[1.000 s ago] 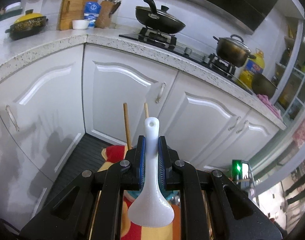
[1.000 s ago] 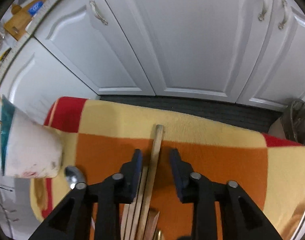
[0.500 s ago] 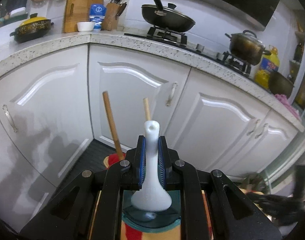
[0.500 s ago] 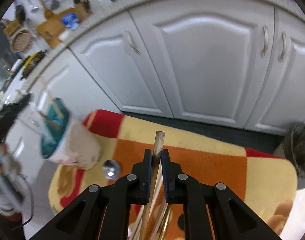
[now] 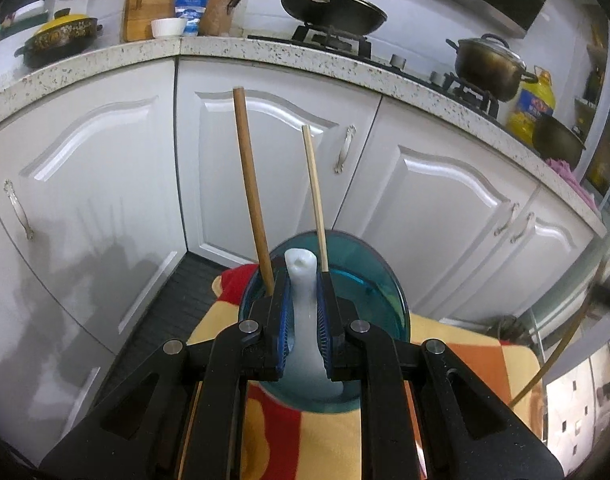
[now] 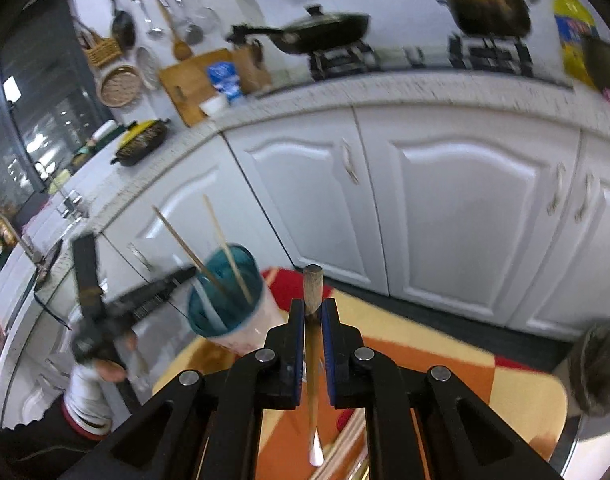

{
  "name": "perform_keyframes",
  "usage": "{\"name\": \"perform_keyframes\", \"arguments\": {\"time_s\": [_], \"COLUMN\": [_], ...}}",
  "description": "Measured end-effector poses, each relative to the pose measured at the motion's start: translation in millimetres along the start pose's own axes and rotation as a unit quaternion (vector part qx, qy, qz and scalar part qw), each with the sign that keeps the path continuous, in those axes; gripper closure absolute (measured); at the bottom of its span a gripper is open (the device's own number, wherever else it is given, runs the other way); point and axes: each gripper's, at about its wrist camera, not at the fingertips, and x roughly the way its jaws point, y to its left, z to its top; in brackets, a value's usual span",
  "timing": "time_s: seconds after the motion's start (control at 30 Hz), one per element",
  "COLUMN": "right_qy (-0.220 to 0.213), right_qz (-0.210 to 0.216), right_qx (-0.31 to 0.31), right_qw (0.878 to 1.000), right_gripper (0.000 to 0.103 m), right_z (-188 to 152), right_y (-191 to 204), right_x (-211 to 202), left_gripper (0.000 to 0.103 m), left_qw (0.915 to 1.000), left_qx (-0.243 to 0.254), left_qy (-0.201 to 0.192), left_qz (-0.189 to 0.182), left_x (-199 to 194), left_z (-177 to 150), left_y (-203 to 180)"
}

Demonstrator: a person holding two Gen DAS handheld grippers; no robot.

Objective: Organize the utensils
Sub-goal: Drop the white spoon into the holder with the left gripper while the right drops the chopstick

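My left gripper (image 5: pixel 303 304) is shut on a white plastic spoon (image 5: pixel 301 276), handle up, its bowl down inside the teal-lined cup (image 5: pixel 381 292). A thick wooden stick (image 5: pixel 251 184) and a thin chopstick (image 5: pixel 313 196) stand in the cup. My right gripper (image 6: pixel 313 312) is shut on a wooden-handled utensil (image 6: pixel 313 280), lifted above the blanket, to the right of the cup (image 6: pixel 225 292). The left gripper (image 6: pixel 145 300) shows blurred at the left of the right wrist view.
The cup stands on a red, orange and yellow checked blanket (image 6: pixel 445 364) with more wooden sticks (image 6: pixel 345 444) lying on it. White cabinet doors (image 5: pixel 437 208) and a speckled counter (image 5: pixel 265 52) with pots rise behind. A dark bag (image 6: pixel 601 368) sits at right.
The left gripper has lowered the white spoon into the cup. The right gripper closed on the wooden-handled utensil and lifted it off the blanket, tilting upward.
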Motion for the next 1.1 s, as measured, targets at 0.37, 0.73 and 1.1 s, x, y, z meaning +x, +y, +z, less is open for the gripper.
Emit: {"name": "perform_keyframes", "arguments": {"time_s": [0.37, 0.73, 1.1], "right_qy": [-0.088, -0.029, 0.053], "right_qz": [0.037, 0.013, 0.017], "right_qx": [-0.062, -0.05, -0.01], "right_qw": [0.993, 0.998, 0.998], "right_gripper": [0.095, 0.095, 0.074], "right_z": [103.0, 102.9, 60.3], "right_y": [65.9, 69.4, 47.1], "right_x": [-25.4, 85.9, 138.0], "left_gripper": [0.091, 0.075, 0.055], "left_qw": [0.9996, 0.9988, 0.9988], "left_qx": [0.0, -0.009, -0.024], "left_qy": [0.029, 0.043, 0.029], "left_qz": [-0.006, -0.023, -0.032], "left_x": [8.6, 6.6, -15.2], "left_z": [-19.8, -22.7, -16.0], "left_y": [-1.4, 2.1, 2.2]}}
